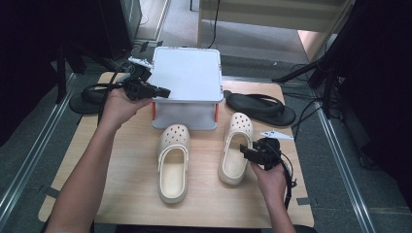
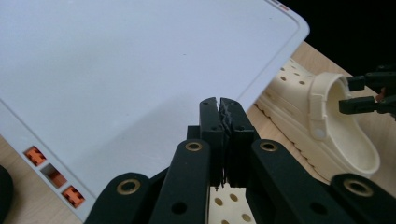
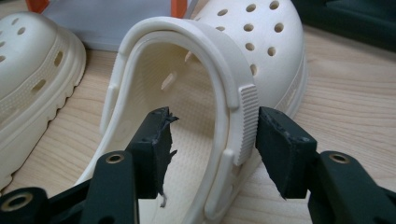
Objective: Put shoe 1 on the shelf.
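A white storage box [image 1: 187, 77] with a flat lid [image 2: 140, 70] stands at the back middle of the wooden table [image 1: 131, 194]. My left gripper [image 1: 164, 91] hangs at the lid's left front corner, jaws shut together [image 2: 222, 107] with nothing seen between them. Two cream clogs lie in front of the box, the left clog [image 1: 174, 160] and the right clog [image 1: 236, 145]. My right gripper [image 1: 248, 153] is open and straddles the right clog's [image 3: 261, 42] side wall by the strap's ribbed end, one pad inside the shoe and one outside [image 3: 212, 130].
One black flip-flop [image 1: 262, 108] lies at the back right of the table, another [image 1: 87, 99] at the left edge. Orange latches [image 2: 35, 156] show on the box's side. Dark stands and cables surround the table on the grey floor.
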Available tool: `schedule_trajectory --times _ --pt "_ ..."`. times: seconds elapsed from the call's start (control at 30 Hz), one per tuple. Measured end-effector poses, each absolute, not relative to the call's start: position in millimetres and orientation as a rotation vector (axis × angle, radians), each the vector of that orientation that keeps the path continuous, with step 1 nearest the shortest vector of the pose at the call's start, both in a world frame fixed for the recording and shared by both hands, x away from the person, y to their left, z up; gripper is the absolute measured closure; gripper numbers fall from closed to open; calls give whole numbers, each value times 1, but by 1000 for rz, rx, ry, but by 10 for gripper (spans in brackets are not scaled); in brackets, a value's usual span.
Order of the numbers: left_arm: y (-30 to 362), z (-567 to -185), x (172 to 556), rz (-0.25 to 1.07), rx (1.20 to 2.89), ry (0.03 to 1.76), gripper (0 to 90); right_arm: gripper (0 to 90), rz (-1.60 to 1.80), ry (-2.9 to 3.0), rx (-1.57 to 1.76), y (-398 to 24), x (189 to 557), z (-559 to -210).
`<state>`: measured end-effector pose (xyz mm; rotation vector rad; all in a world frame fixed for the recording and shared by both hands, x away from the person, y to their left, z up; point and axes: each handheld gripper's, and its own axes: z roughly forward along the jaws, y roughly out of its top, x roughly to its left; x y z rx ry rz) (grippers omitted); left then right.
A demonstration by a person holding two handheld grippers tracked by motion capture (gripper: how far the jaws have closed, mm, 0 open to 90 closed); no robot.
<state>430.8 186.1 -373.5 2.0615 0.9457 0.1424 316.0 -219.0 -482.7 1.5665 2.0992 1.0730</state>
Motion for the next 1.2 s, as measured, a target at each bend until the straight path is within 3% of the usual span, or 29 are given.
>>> schedule_trajectory --times 0.13,0.33,0.6,1.2 --pt "184 -378 437 157 2070 956 891 491 1015 2109 1574 -213 323 -485" --pt "181 -381 441 165 2070 955 892 638 1003 2099 1608 -222 328 -488" --pt "184 -384 440 155 2040 962 896 725 1010 2086 1619 -226 328 -486" --pt "184 -385 436 174 2026 962 896 776 1030 2116 1553 -214 319 -468"
